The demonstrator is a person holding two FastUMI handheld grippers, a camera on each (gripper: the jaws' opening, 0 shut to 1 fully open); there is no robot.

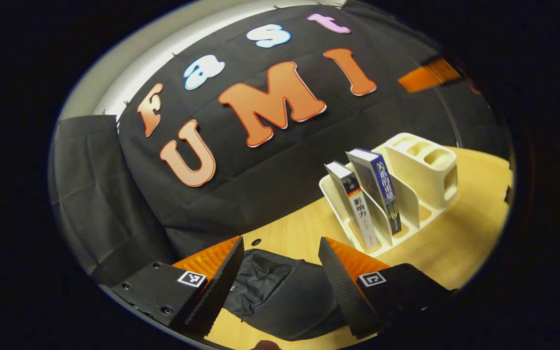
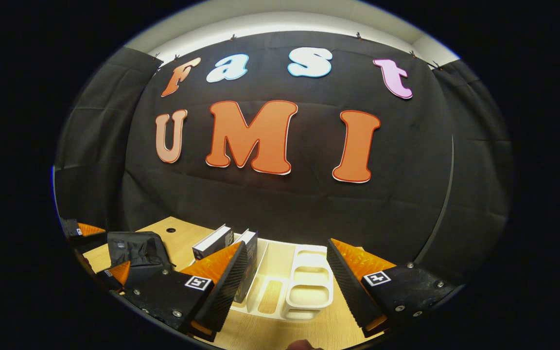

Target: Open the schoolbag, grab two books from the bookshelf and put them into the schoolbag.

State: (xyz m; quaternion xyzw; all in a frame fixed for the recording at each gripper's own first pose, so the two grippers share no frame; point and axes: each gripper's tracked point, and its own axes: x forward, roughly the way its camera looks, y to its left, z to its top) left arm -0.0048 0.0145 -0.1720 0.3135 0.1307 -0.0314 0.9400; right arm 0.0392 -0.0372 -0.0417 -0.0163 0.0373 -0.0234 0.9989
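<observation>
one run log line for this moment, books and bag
phase: start | left gripper: open above schoolbag | right gripper: open facing bookshelf | books: both in bookshelf

schoolbag [image 1: 280, 296] bottom cut off by edge, bookshelf [image 2: 304, 284] front hidden behind fingers

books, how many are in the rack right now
2. Both stand leaning in the cream rack on the table: one book in the outermost slot, the other book in the next slot, beside it.
</observation>
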